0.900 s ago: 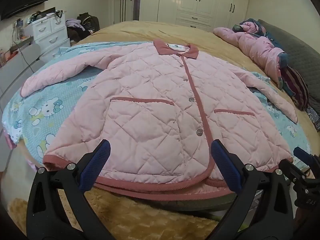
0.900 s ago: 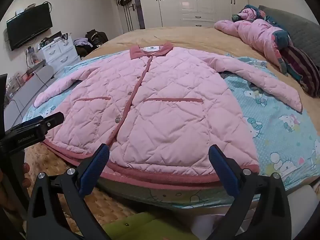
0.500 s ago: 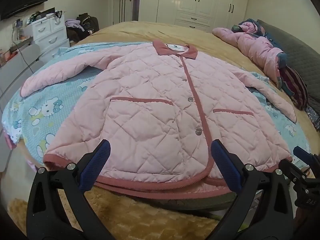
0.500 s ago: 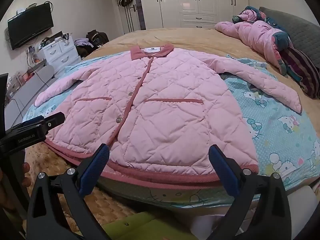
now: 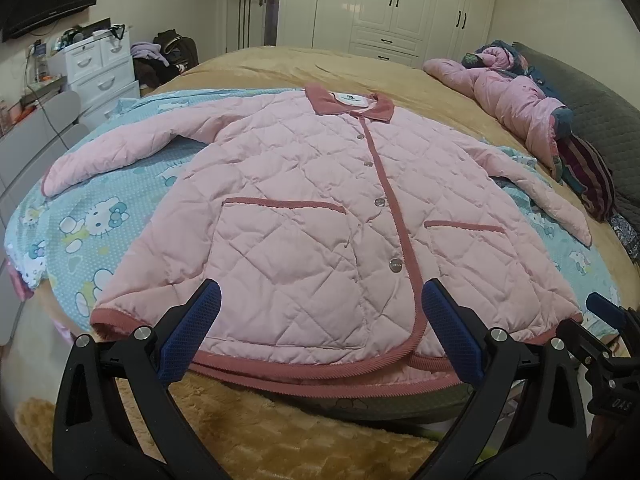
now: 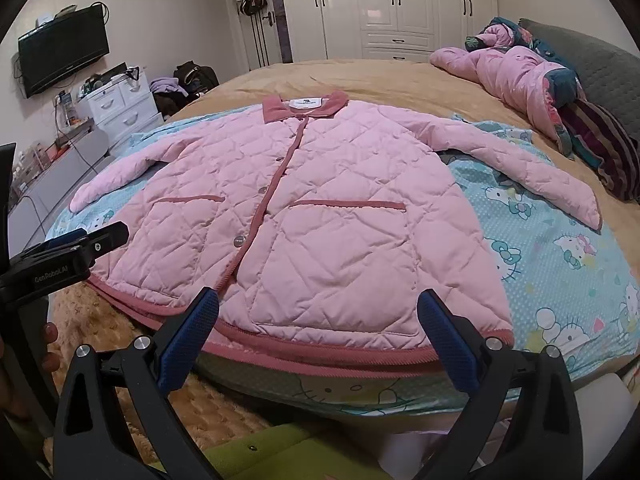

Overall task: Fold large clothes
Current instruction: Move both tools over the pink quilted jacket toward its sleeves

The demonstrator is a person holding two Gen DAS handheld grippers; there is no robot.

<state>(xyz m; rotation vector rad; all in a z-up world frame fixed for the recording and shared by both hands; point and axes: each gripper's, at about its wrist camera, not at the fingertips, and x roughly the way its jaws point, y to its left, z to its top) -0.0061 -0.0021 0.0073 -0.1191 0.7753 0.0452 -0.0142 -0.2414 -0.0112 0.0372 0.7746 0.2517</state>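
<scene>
A large pink quilted jacket (image 5: 304, 216) with dark pink trim lies flat, front up and buttoned, on a blue cartoon-print sheet (image 5: 92, 216) on the bed. It also shows in the right wrist view (image 6: 320, 216). Both sleeves are spread outward. My left gripper (image 5: 320, 336) is open and empty, just short of the left half of the hem. My right gripper (image 6: 318, 336) is open and empty, just short of the right half of the hem. Each gripper shows at the edge of the other's view.
A second pink coat (image 5: 516, 108) and striped fabric lie bunched at the bed's right by the grey headboard (image 5: 600, 120). White drawers (image 5: 100, 68) and a TV (image 6: 64, 54) stand at the left. A tan fuzzy blanket (image 5: 280, 428) hangs over the near bed edge.
Both grippers have edged slightly closer to the jacket's hem. The jacket has not moved and both grippers stay open.
</scene>
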